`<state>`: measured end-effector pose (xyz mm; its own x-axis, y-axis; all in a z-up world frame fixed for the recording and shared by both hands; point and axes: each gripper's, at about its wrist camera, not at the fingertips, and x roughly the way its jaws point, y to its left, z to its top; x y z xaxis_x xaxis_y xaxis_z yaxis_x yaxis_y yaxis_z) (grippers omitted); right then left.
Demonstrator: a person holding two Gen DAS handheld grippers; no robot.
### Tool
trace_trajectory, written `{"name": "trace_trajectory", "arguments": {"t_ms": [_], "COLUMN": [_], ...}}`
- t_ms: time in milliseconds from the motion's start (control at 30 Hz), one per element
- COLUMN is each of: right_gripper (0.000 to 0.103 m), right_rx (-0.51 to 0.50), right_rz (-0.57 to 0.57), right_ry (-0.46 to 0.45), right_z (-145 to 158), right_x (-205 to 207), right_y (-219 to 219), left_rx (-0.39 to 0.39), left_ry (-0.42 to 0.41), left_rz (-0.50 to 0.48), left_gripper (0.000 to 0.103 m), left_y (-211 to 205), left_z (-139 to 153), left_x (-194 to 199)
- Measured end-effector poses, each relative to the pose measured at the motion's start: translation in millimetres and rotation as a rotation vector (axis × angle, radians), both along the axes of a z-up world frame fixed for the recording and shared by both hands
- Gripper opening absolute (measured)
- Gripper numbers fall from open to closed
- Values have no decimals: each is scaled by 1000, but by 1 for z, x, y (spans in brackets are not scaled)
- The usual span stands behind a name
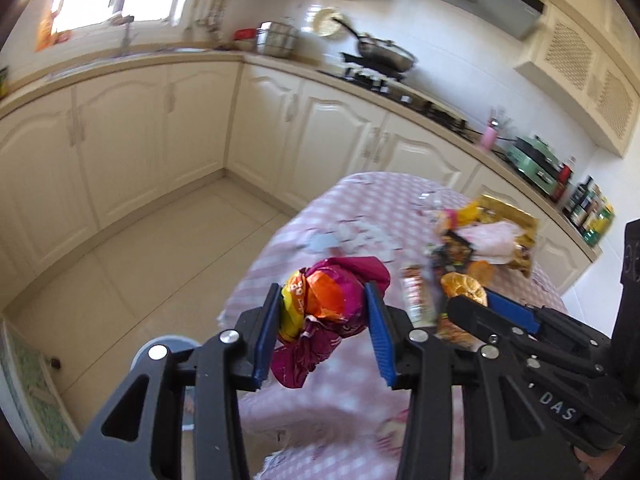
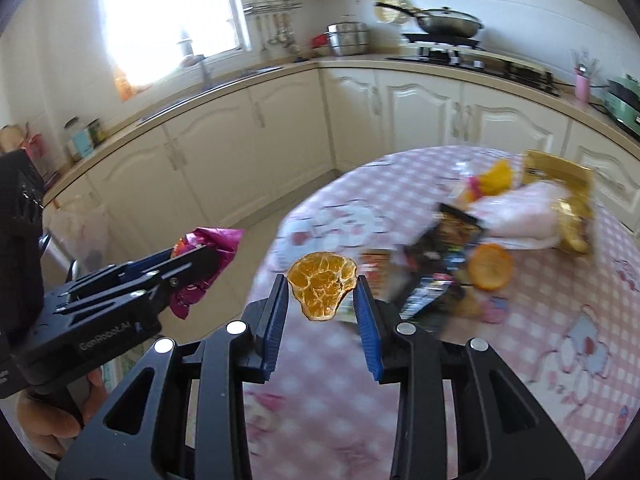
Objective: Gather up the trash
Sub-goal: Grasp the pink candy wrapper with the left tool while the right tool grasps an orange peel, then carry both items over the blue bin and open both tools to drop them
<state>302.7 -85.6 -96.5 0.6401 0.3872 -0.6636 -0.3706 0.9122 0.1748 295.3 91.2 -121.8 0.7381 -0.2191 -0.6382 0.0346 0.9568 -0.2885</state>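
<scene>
My left gripper [image 1: 324, 300] is shut on a crumpled magenta and orange snack wrapper [image 1: 332, 312], held above the edge of the pink checked table [image 1: 352, 392]. My right gripper [image 2: 322, 284] is shut on a piece of orange peel [image 2: 322, 284], held above the same table [image 2: 480, 360]. Each gripper shows in the other's view: the right one with its peel [image 1: 464, 292] to my right, the left one with its wrapper [image 2: 208, 264] to my left. More trash lies on the table: a second orange peel [image 2: 490, 266], a dark wrapper [image 2: 444, 268], a gold bag [image 2: 568, 200], a pink tissue wad [image 2: 524, 216].
Cream kitchen cabinets [image 1: 160, 120] run along the walls with a beige tile floor [image 1: 140, 260] left of the table. A wok sits on the stove [image 2: 444, 24]. A round grey object [image 1: 168, 344] shows below my left gripper. A translucent plastic bag [image 2: 80, 228] hangs at left.
</scene>
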Motion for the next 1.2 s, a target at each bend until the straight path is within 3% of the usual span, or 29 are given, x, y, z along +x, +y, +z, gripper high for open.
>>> {"name": "trace_trajectory", "arguments": {"t_ms": [267, 500, 633, 767, 1200], "right_gripper": [32, 32, 32, 32, 32], "right_rx": [-14, -36, -45, -57, -77], "right_rz": [177, 223, 216, 202, 211], "right_ry": [89, 147, 175, 196, 235], "right_z": [-40, -76, -93, -105, -128], "right_x": [9, 28, 42, 51, 58], "right_y": [105, 166, 181, 186, 209], "left_rx": [-37, -50, -70, -109, -133], "left_ry": [100, 169, 186, 195, 238], "left_rz": [191, 298, 324, 359, 398], "left_gripper": [41, 41, 44, 63, 63], "left_y": [98, 160, 180, 195, 210], "left_z": [-44, -87, -104, -119, -142], "left_x": [-16, -12, 0, 7, 5]}}
